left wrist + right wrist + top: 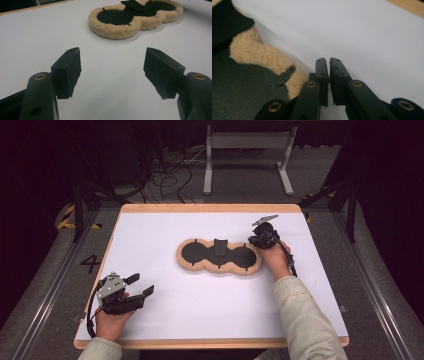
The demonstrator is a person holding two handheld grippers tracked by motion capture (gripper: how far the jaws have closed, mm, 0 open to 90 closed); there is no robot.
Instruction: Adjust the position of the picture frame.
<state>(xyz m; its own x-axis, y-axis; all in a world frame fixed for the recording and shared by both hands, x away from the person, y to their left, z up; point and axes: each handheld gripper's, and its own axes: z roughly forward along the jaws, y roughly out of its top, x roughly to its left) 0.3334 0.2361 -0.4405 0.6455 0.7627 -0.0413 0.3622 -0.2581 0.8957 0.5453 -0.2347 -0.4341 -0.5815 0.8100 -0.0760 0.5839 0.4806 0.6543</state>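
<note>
Fleece-edged black pad [219, 256] lies flat mid-tabletop [160, 225]. Right tongs [256, 238] pressed together, nothing between them, at the pad's right end beside the fleece rim [259, 58]. Left tongs [141, 285] spread, empty, well apart at the near-left.

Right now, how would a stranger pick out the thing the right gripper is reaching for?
On the white table top, look at its middle. There lies a flat fleece pad shaped like three joined circles, black inside with a tan woolly rim. The right gripper sits shut at its right end.
</note>
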